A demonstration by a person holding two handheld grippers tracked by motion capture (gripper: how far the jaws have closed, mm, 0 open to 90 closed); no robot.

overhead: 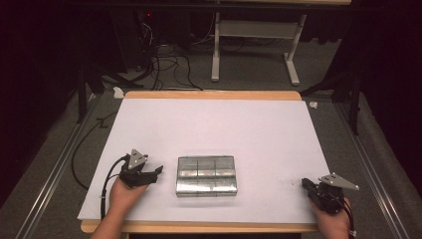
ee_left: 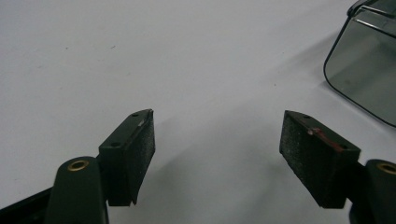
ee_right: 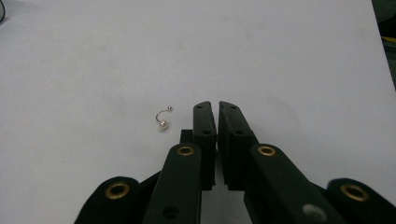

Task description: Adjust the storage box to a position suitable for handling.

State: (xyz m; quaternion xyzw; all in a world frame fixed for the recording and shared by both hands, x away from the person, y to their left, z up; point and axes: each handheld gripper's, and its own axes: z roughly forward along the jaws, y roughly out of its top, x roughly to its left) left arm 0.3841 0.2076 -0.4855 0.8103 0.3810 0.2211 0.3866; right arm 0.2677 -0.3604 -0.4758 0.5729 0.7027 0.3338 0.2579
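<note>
pearl-tipped curved earring (ee_right: 162, 118) beside shut right tongs (ee_right: 218, 106)

High view: looking forward and down from above the near edge, taking in the whole white table (overhead: 219, 124) and the floor beyond. Left gripper view: riding low, looking along spread jaws across the tabletop, catching a corner of the clear compartment box (ee_left: 369, 70) at upper right; the same box (overhead: 206, 175) lying mid-table from above. Right gripper view: sitting close over the sheet, looking along closed jaws, a small pearl earring (ee_right: 162, 117) just beside them.
</note>
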